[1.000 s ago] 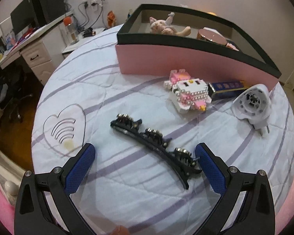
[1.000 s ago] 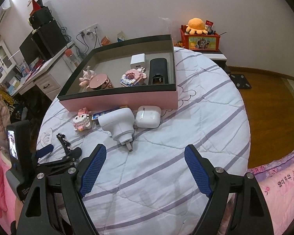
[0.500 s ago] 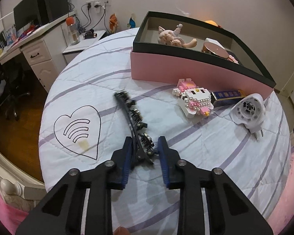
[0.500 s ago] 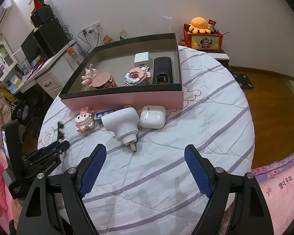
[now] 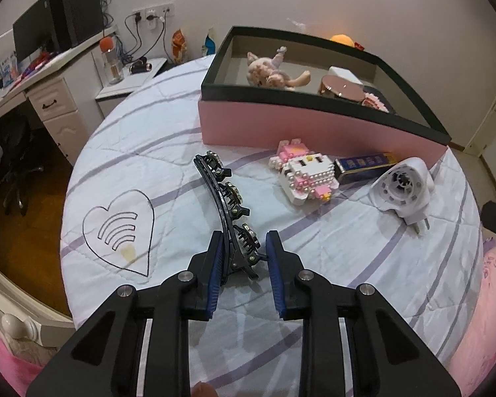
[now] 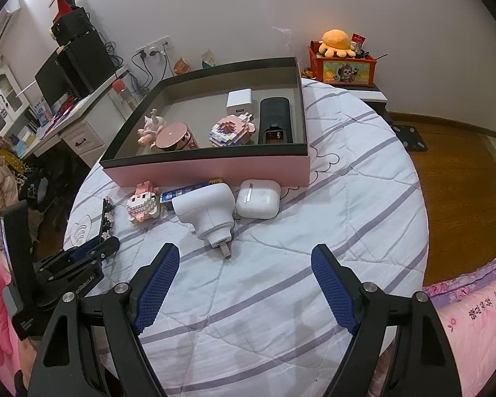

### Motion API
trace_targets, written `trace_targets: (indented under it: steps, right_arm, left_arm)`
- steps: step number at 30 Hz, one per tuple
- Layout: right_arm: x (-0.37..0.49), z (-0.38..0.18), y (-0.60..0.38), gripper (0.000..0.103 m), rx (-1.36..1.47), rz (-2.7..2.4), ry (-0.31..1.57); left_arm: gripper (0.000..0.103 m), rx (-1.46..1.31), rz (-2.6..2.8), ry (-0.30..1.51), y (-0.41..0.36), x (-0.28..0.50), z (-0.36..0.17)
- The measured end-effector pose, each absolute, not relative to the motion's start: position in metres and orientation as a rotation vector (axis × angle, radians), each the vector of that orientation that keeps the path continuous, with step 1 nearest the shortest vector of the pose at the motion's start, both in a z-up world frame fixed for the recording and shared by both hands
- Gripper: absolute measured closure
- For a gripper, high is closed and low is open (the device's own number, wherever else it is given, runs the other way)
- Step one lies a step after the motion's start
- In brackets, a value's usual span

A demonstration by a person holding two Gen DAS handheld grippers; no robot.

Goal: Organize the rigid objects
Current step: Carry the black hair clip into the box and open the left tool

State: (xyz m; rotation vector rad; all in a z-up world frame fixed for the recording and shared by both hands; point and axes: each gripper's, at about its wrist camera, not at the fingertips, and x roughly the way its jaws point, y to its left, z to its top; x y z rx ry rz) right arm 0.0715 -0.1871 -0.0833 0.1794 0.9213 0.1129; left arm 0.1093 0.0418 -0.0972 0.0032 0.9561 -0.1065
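Hair clip (image 5: 226, 198) is lying on the bed (image 5: 314, 264), its long axis running away toward the pink box (image 5: 297, 132); the left gripper (image 5: 243, 254) fingers are clamping its near end, while the right gripper (image 6: 244, 284) is hanging wide open, empty.

I see a glossy black plastic hair clip (image 5: 226, 198) on a matt quilted cloth bedspread (image 5: 330, 264). The white plug adapter (image 6: 206, 213) and earbud case (image 6: 257, 198) look like smooth plastic. My tool's pads (image 6: 157, 284) are blue and rough-textured.
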Motion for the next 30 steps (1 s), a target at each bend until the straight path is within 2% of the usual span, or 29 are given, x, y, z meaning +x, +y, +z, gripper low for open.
trace_targets:
  steps: [12, 23, 30]
  right_arm:
    - [0.087, -0.073, -0.185, 0.02, 0.172, 0.139, 0.895]
    - [0.172, -0.045, -0.189, 0.02, 0.122, 0.149, 0.833]
    - [0.235, -0.047, -0.21, 0.02, 0.152, 0.125, 0.822]
  left_arm:
    - [0.077, 0.032, -0.15, 0.855, 0.026, 0.123, -0.038]
    - [0.077, 0.045, -0.202, 0.85, -0.016, 0.234, -0.016]
    - [0.077, 0.045, -0.231, 0.882, -0.043, 0.309, -0.026]
